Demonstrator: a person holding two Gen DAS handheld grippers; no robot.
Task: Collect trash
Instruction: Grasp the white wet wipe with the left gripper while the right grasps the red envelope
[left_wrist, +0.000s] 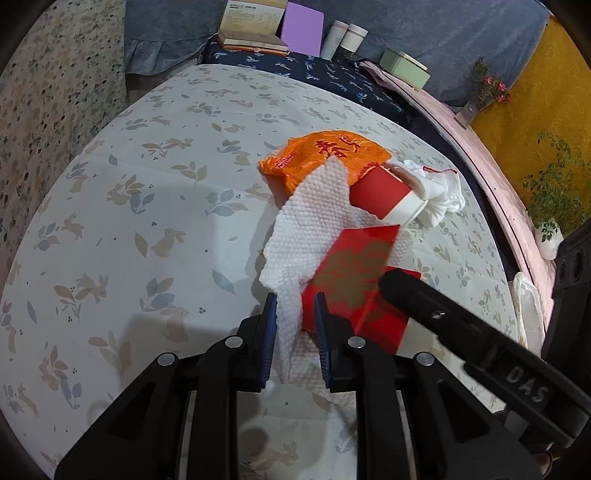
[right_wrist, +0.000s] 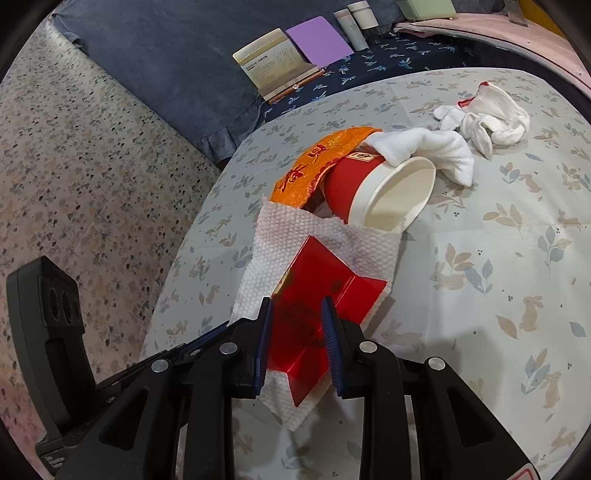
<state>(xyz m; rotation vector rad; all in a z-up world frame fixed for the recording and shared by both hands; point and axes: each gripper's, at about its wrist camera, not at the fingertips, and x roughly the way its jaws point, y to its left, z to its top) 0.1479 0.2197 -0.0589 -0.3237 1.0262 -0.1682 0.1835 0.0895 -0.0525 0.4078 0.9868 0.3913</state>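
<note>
White, dimpled paper towel (left_wrist: 310, 229) runs between the left tongs (left_wrist: 295, 306), which stand narrowly parted; whether the pads pinch it I cannot tell. The right tongs (right_wrist: 295, 314), similarly narrow, straddle the glossy red folded cardboard sleeve (right_wrist: 314, 295) lying on that towel on the bed; a grip is unclear. Both trash pieces stretch away ahead of the tongs, the towel nearer the left. Beyond lie a tipped red paper cup (right_wrist: 354, 188) and an orange plastic bag (left_wrist: 321, 155).

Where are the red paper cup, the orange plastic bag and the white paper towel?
Red paper cup (right_wrist: 347, 188), right wrist view, on its red side.
Orange plastic bag (left_wrist: 317, 155), left wrist view, printed top.
White paper towel (left_wrist: 314, 229), left wrist view, bumpy middle.
</note>
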